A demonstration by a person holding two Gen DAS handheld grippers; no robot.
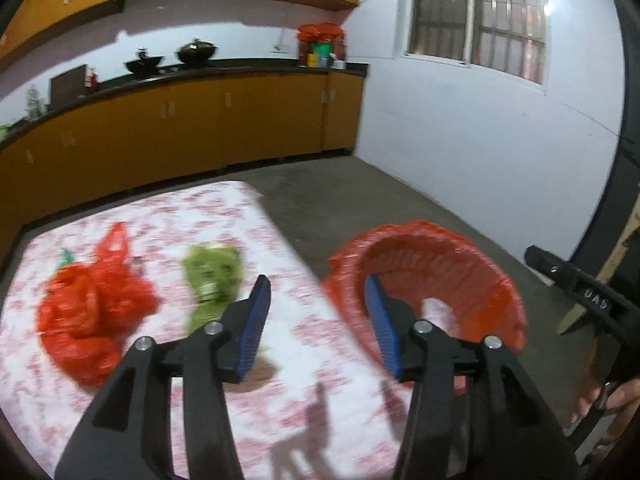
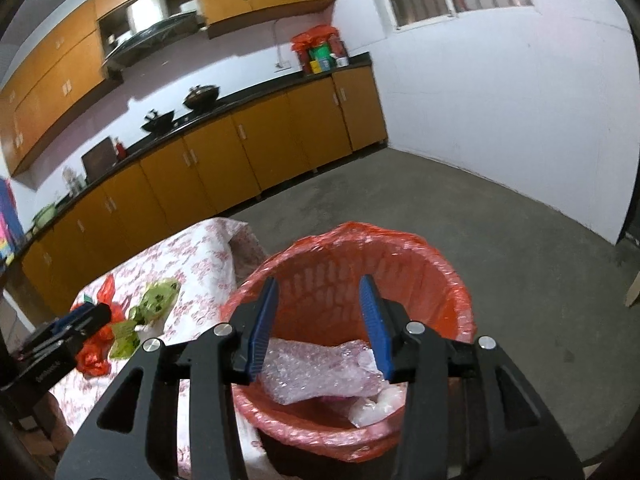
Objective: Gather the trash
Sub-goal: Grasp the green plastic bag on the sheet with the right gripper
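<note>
A crumpled red plastic bag (image 1: 88, 312) and a green wrapper (image 1: 212, 276) lie on the table's floral cloth (image 1: 192, 212). My left gripper (image 1: 318, 286) hovers open above the table's right edge, just right of the green wrapper, with nothing between its blue pads. Beside the table stands a bin with a red liner (image 2: 448, 276). My right gripper (image 2: 319, 282) hangs open over its mouth. Bubble wrap (image 2: 320, 372) and white scraps lie loose inside the bin, below the fingers. The right wrist view also shows the red bag (image 2: 96, 354) and green wrapper (image 2: 154, 300).
Orange cabinets under a dark counter (image 1: 240, 70) run along the far wall, with two woks (image 1: 196, 50) and a red-bagged pile (image 1: 320, 40) on top. Bare concrete floor (image 2: 500, 220) spreads right of the bin up to a white wall. A wooden strip (image 1: 600, 276) leans at far right.
</note>
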